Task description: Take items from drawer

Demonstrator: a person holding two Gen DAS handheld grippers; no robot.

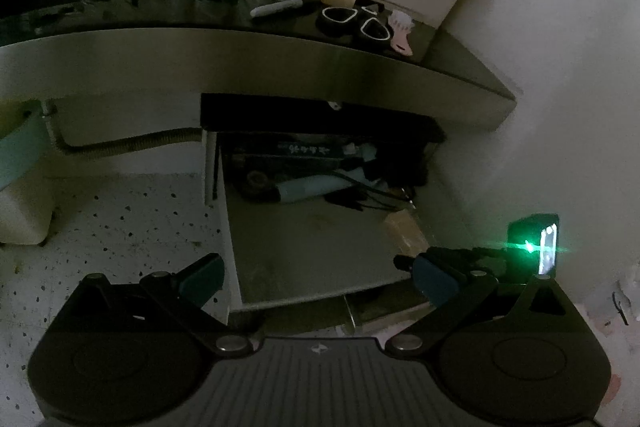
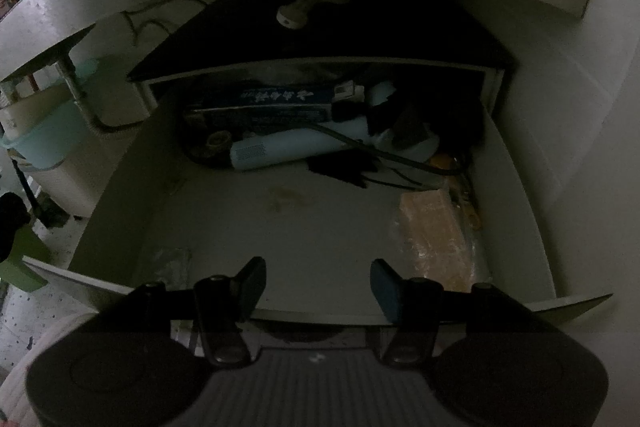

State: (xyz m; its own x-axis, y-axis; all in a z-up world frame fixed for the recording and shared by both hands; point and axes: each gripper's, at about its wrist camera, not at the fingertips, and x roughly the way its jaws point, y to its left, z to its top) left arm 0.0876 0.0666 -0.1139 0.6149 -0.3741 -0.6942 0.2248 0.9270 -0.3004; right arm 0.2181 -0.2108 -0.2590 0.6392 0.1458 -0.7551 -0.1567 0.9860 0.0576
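the left gripper [image 1: 316, 277] has a ribbed grey body, two round black discs at 8 and 4 o'clock, black link arms with silver screws, and teal finger pads [image 1: 202, 277]. the right gripper [image 2: 318, 285] is built the same, darker, with one teal pad at 3 o'clock.

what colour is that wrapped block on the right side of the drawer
Tan-brown, in clear wrap: the wrapped block, best seen in the right wrist view.
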